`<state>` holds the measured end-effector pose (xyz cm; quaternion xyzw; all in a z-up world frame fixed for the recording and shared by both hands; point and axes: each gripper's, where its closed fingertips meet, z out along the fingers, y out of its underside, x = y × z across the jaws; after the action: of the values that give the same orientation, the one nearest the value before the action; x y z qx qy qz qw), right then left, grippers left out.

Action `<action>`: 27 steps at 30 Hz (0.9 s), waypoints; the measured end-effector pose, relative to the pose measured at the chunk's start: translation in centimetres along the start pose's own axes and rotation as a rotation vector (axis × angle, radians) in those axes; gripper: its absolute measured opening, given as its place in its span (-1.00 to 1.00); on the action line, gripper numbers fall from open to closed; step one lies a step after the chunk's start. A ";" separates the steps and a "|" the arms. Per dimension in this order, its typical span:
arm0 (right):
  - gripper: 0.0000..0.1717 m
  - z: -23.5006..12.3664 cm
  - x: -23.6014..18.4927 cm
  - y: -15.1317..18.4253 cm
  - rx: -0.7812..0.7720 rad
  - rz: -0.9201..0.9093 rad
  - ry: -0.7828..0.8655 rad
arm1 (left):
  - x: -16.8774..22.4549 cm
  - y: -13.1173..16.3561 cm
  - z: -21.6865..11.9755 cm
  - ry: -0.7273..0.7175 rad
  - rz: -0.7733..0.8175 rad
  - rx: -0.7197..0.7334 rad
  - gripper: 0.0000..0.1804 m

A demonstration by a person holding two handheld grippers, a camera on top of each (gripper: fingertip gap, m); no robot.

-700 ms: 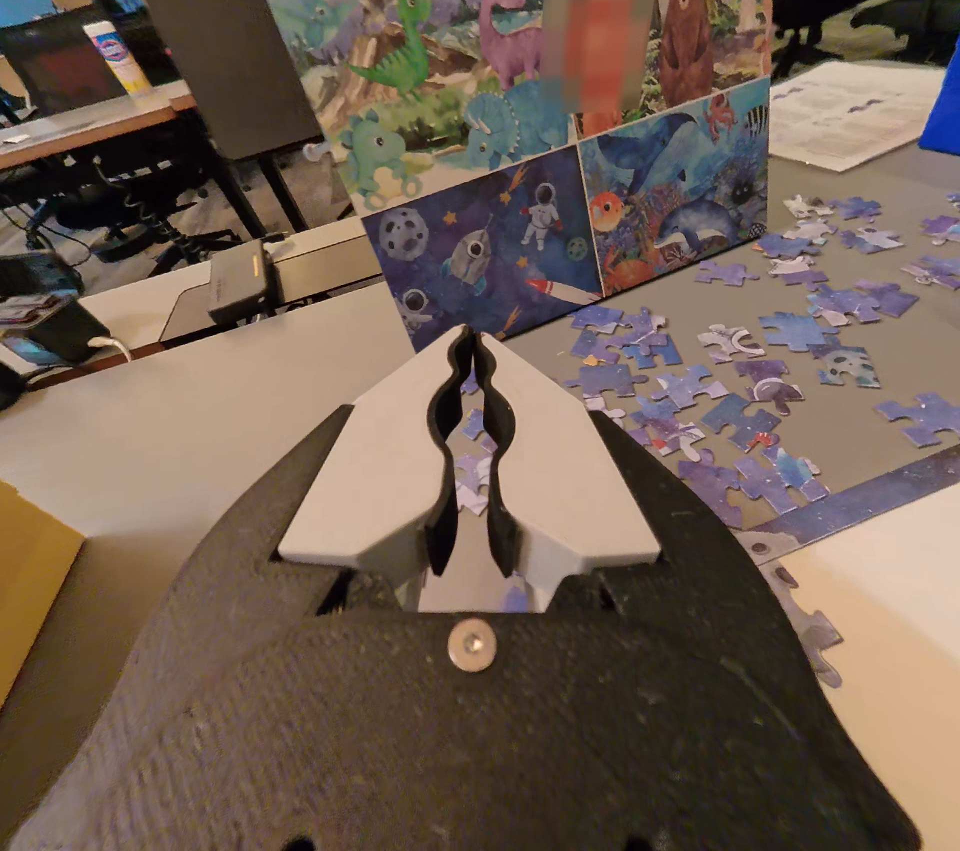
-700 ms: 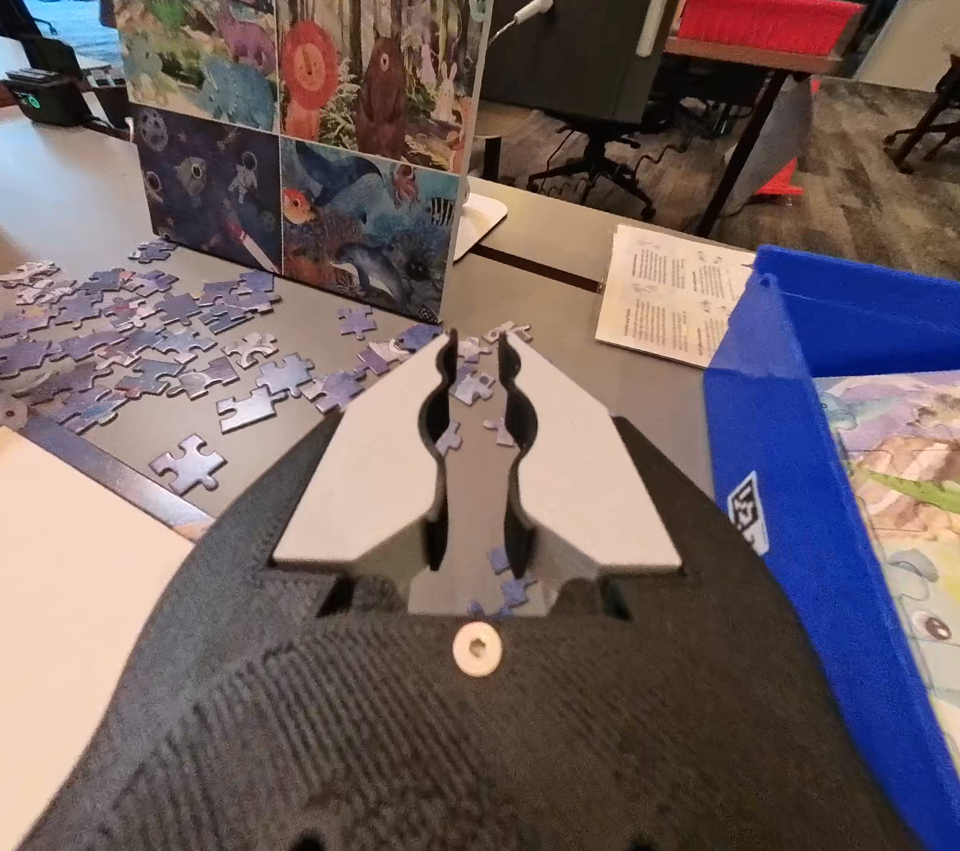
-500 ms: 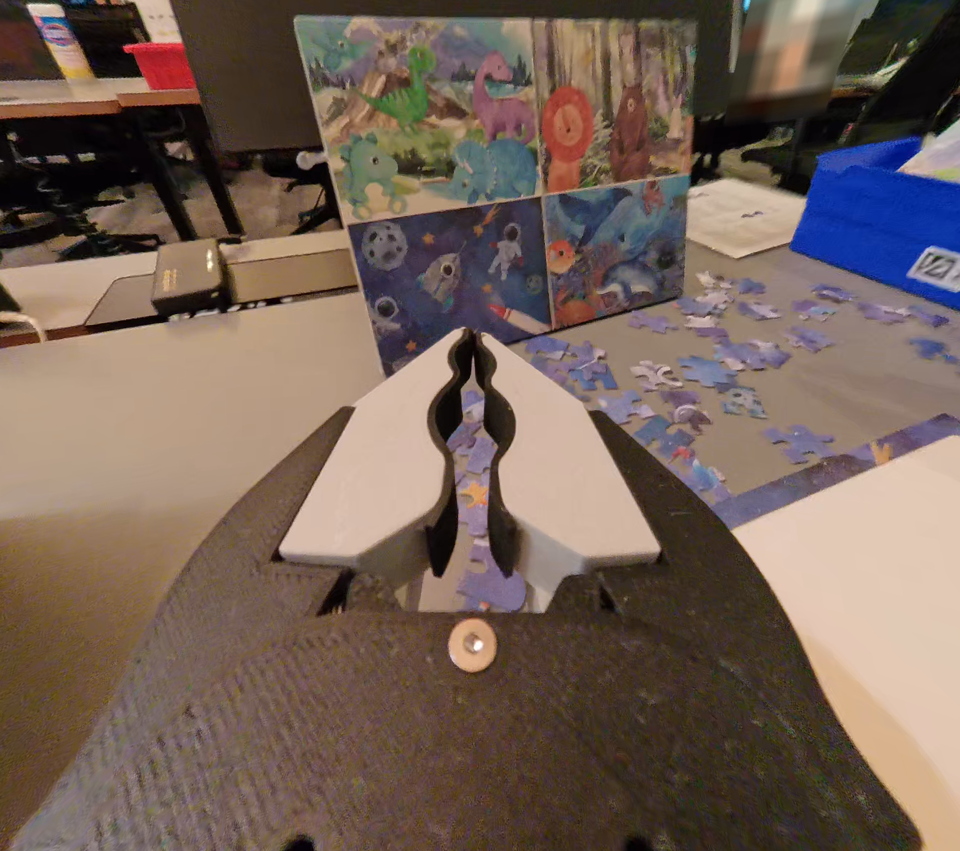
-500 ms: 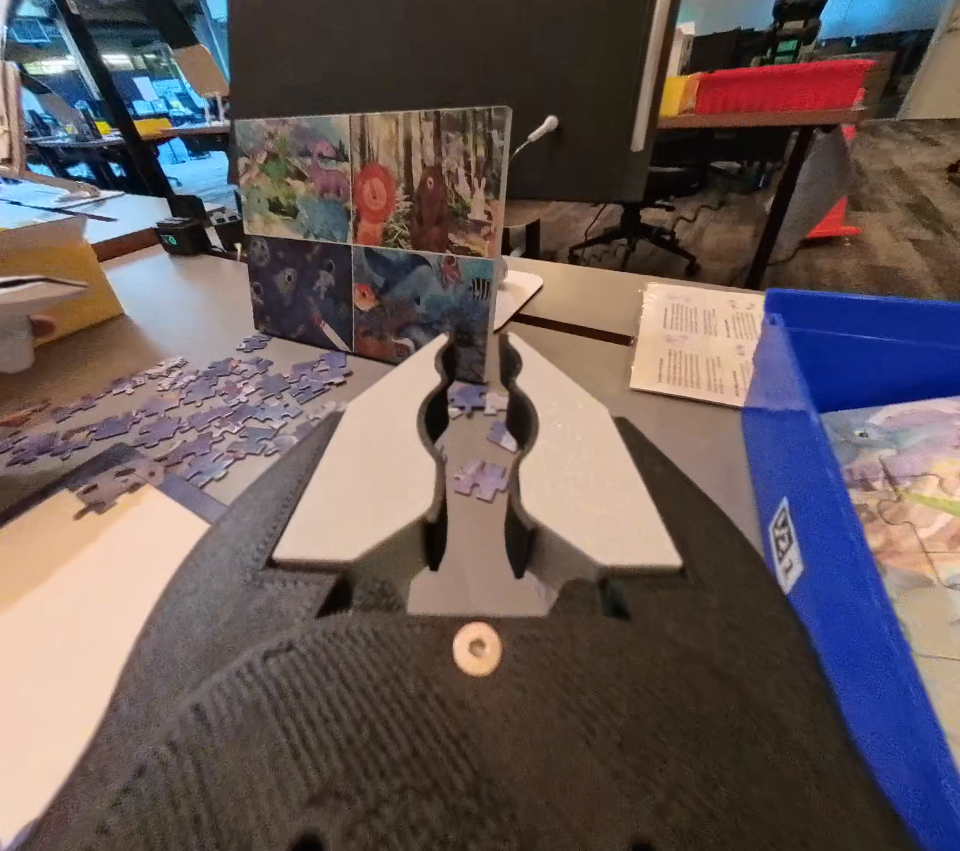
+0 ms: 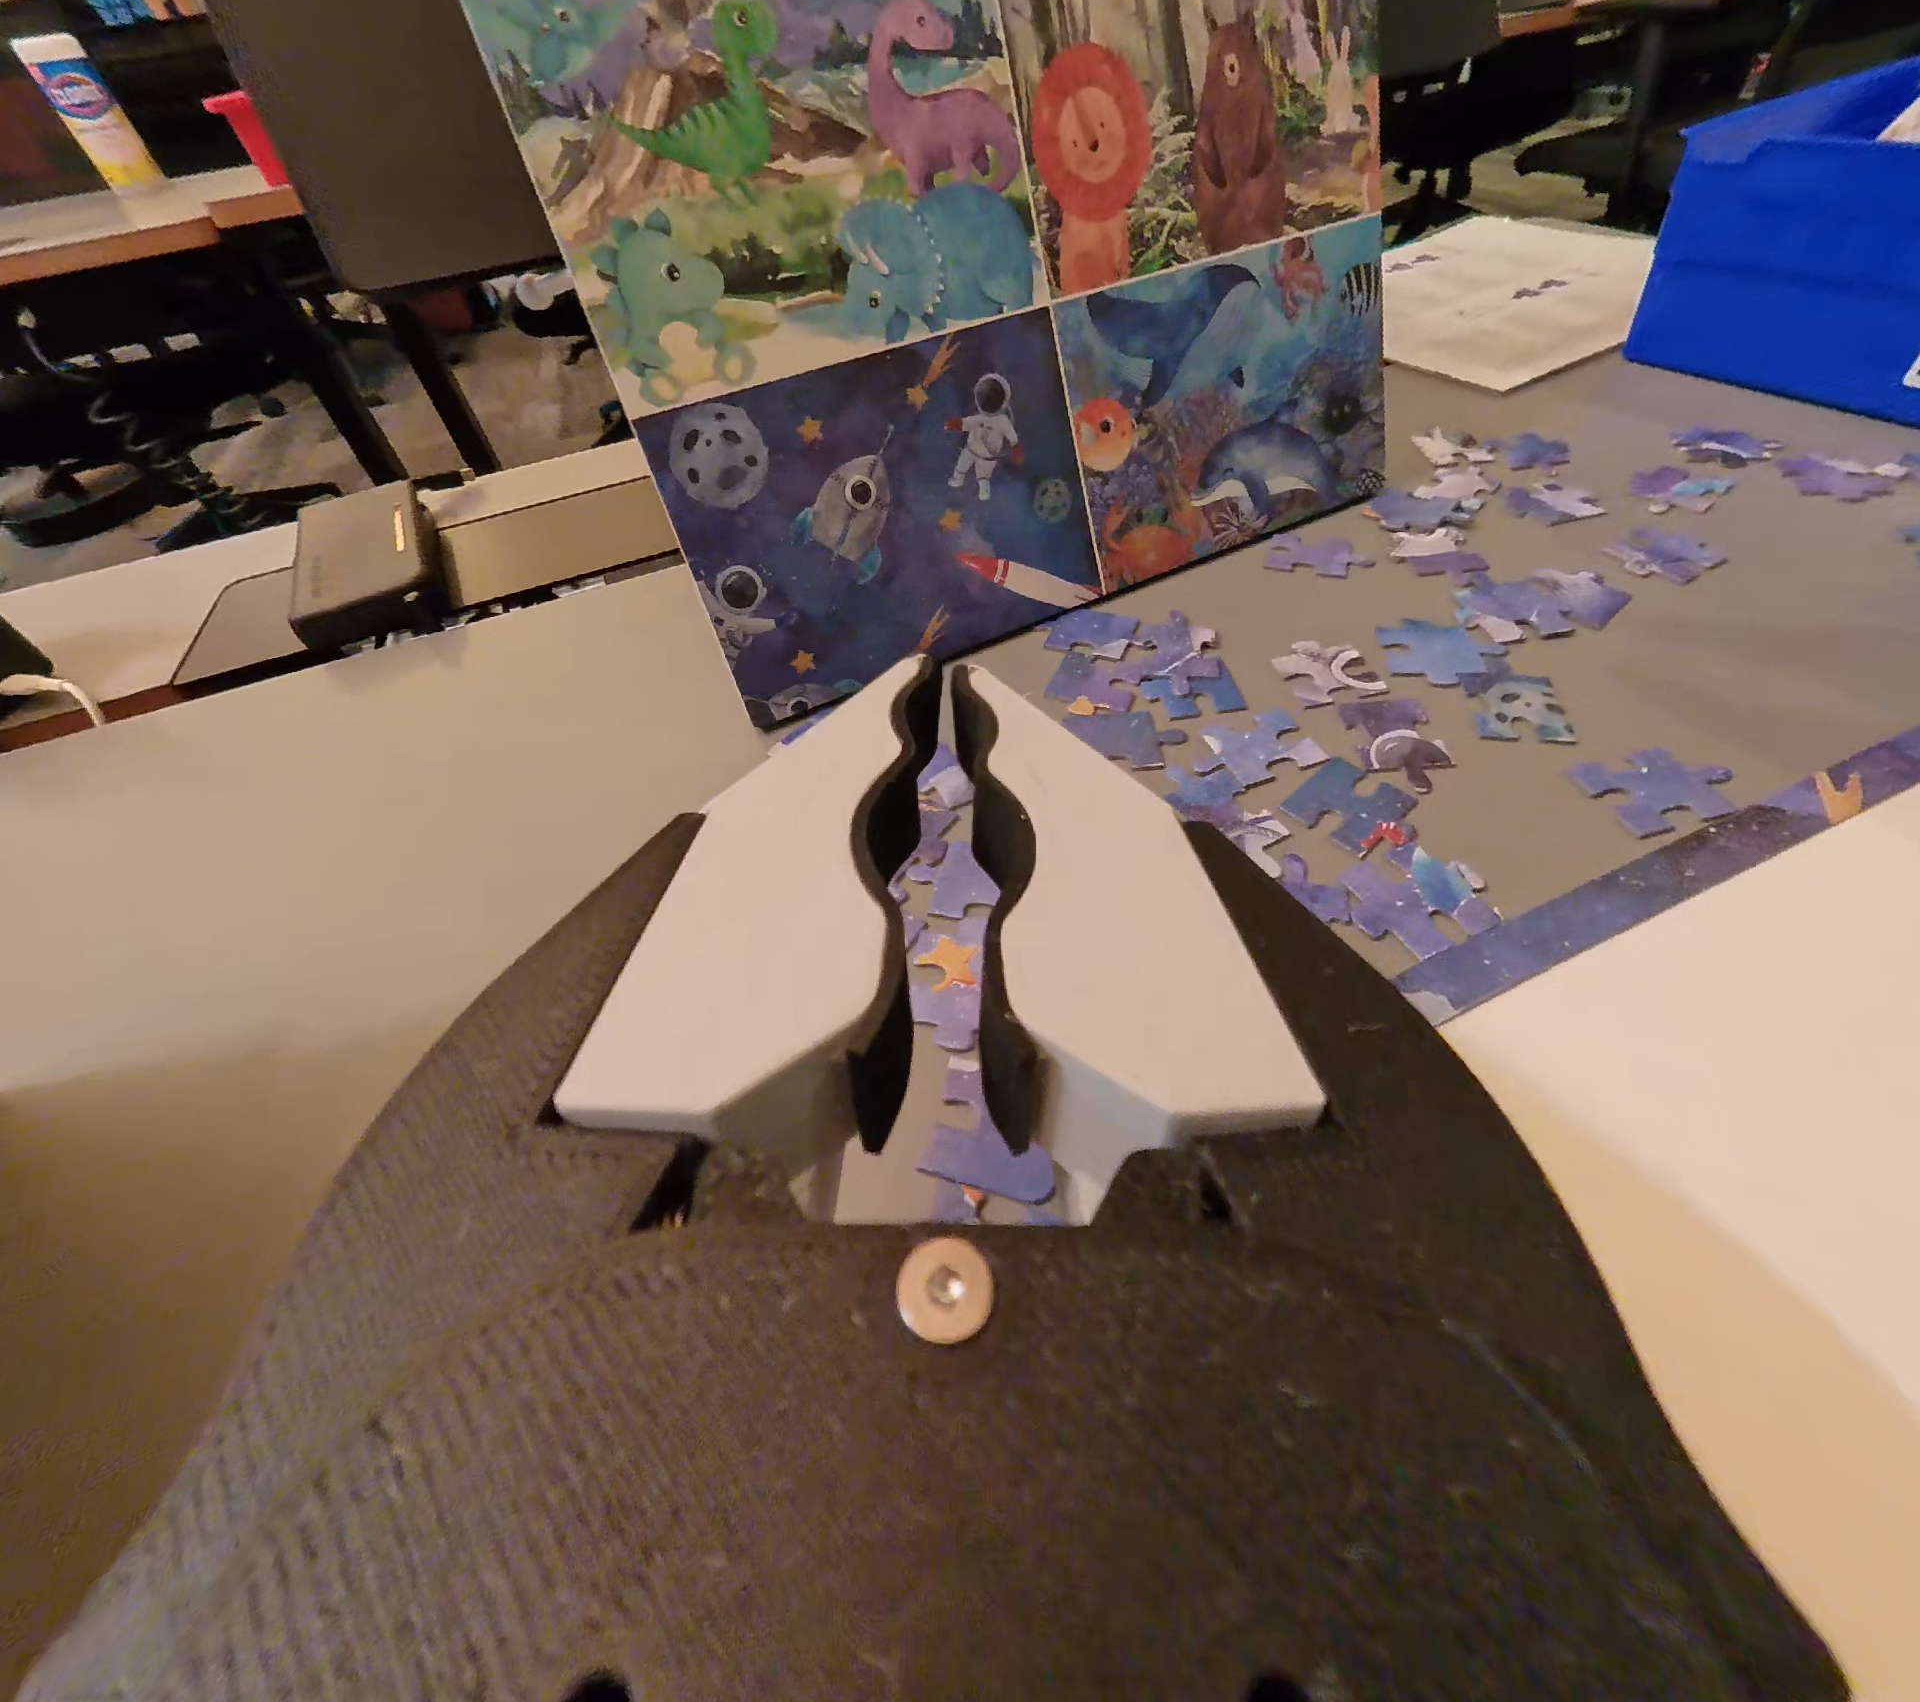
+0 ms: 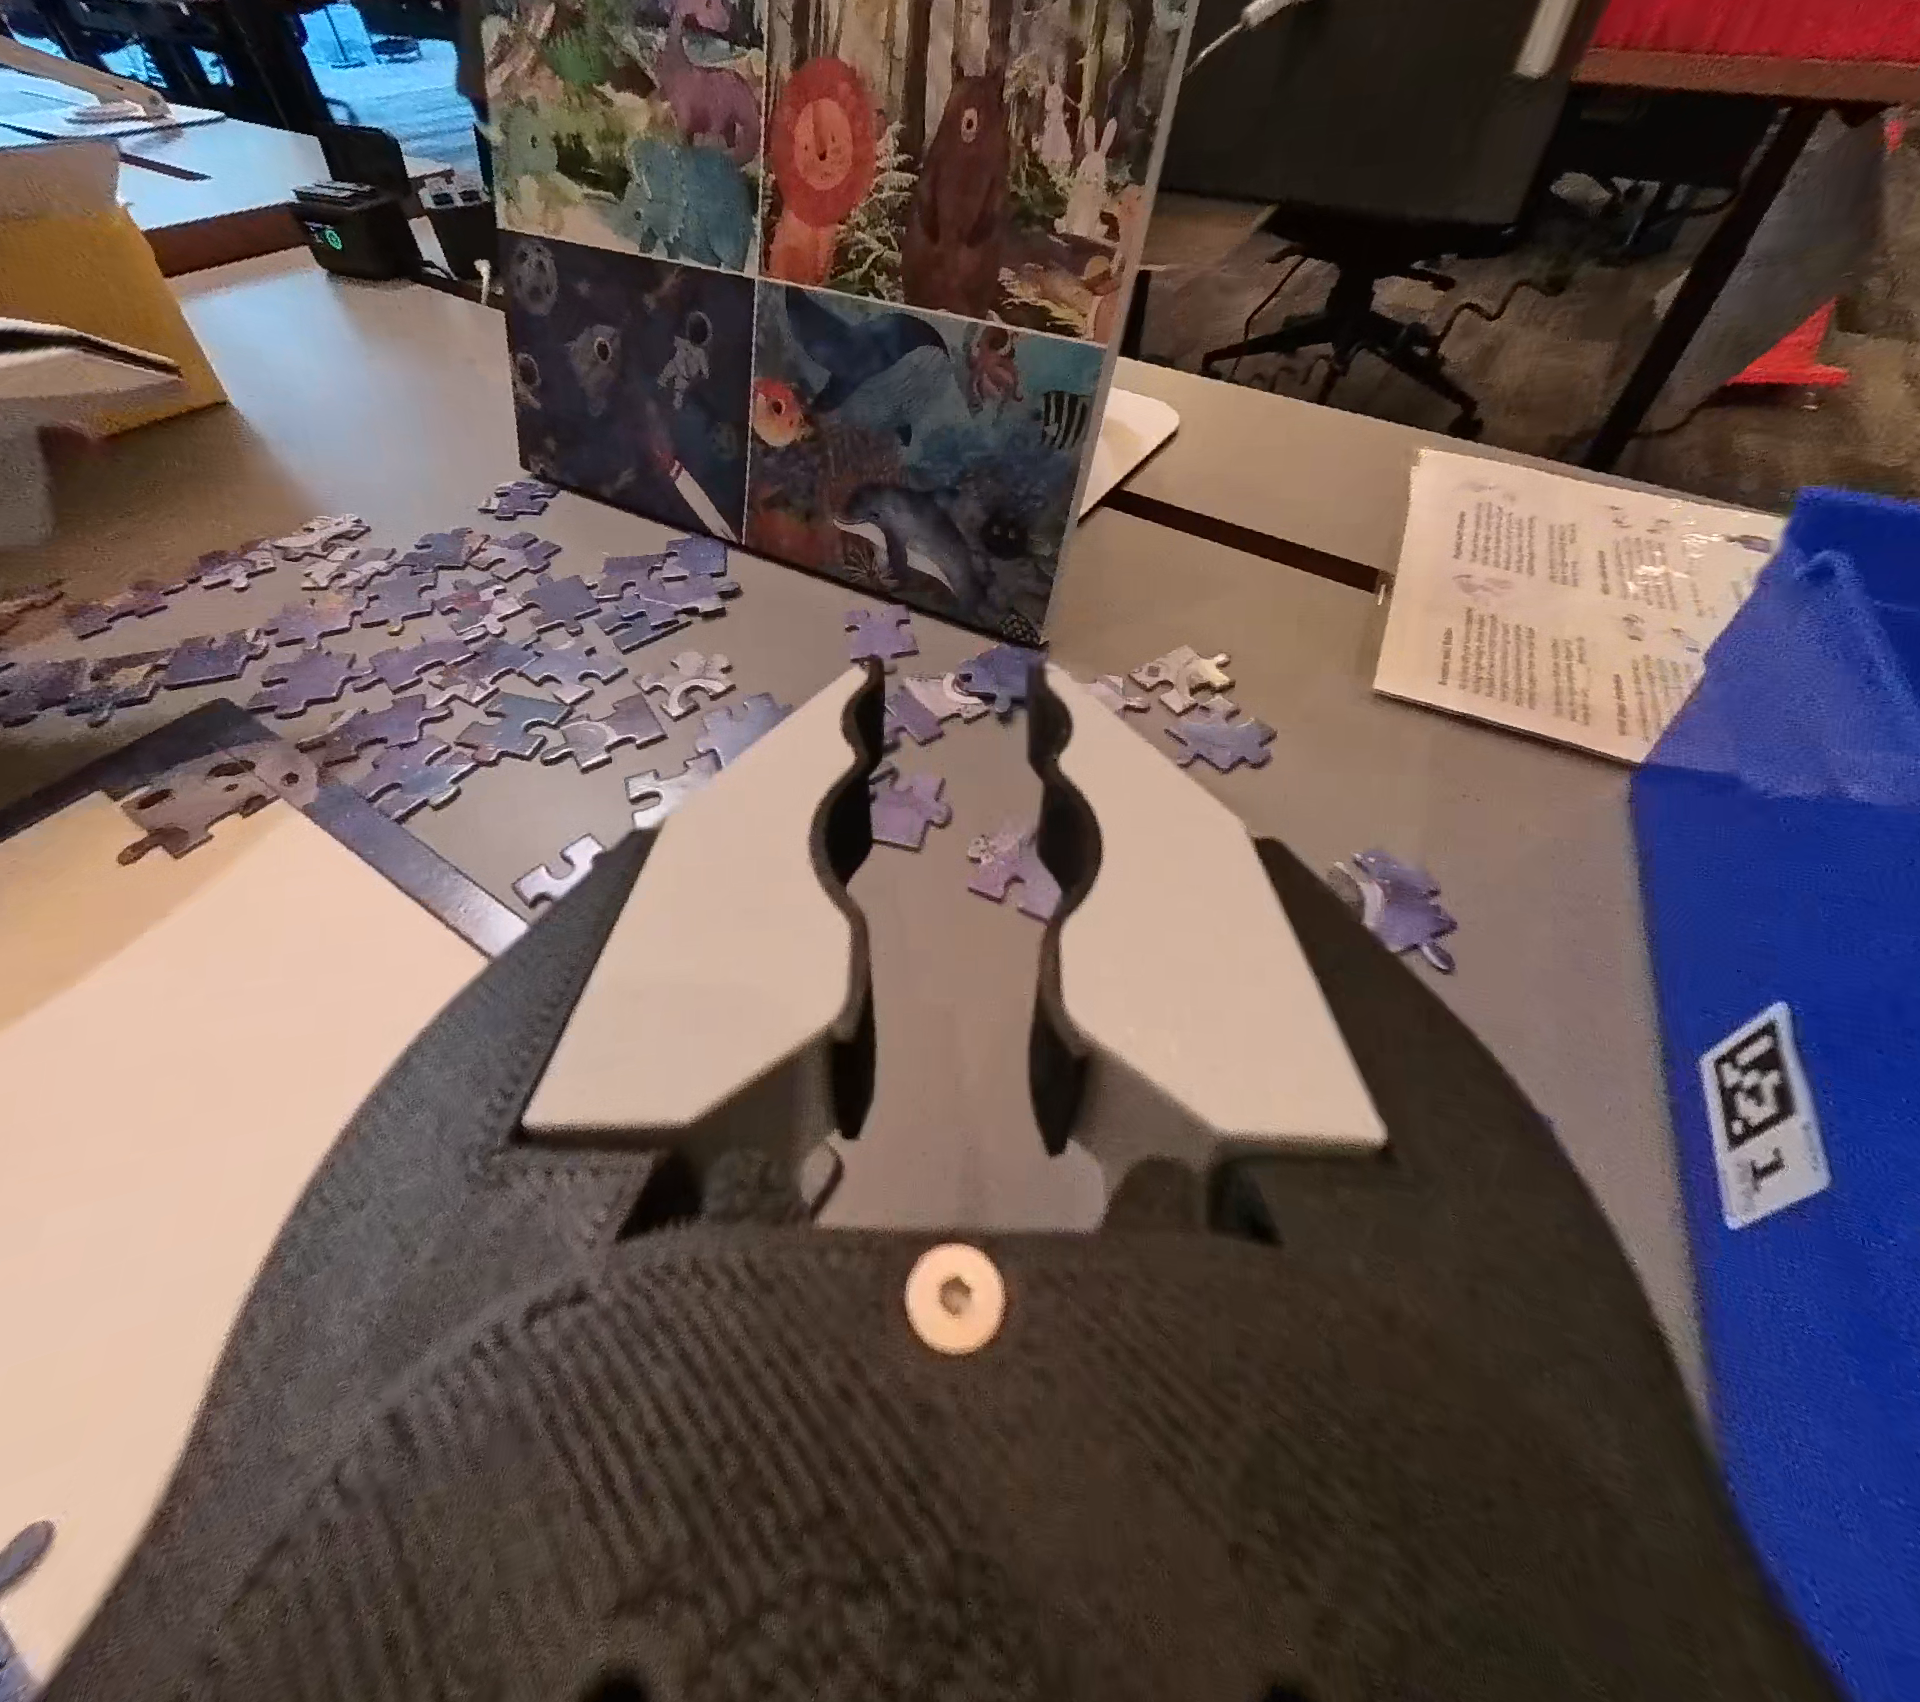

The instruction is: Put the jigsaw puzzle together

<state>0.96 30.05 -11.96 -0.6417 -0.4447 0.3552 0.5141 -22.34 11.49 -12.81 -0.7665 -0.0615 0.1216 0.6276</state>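
The picture box [image 5: 935, 270] is stood upright at the back of the grey table [image 5: 312, 821], and everything is placed relative to it. The loose blue puzzle pieces [image 5: 1340, 717] are scattered flat just in front of the box. The left gripper [image 5: 943, 671] is held near the box's lower left corner, its jaws together on nothing. The right gripper [image 6: 956, 678] is held before the box's right corner, jaws apart and empty, with 2 pieces [image 6: 906, 805] lying between and below them, untouched. The right is judged nearer.
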 end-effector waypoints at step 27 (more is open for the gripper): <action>-0.62 -1.4 4.1 0.1 0.002 0.009 0.151 | 0.6 -0.4 -1.0 0.008 0.006 0.032 -0.98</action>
<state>3.72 33.42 -11.70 -0.6681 -0.4017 0.3086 0.5450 -21.47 10.77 -12.30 -0.7570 -0.0549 0.1213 0.6397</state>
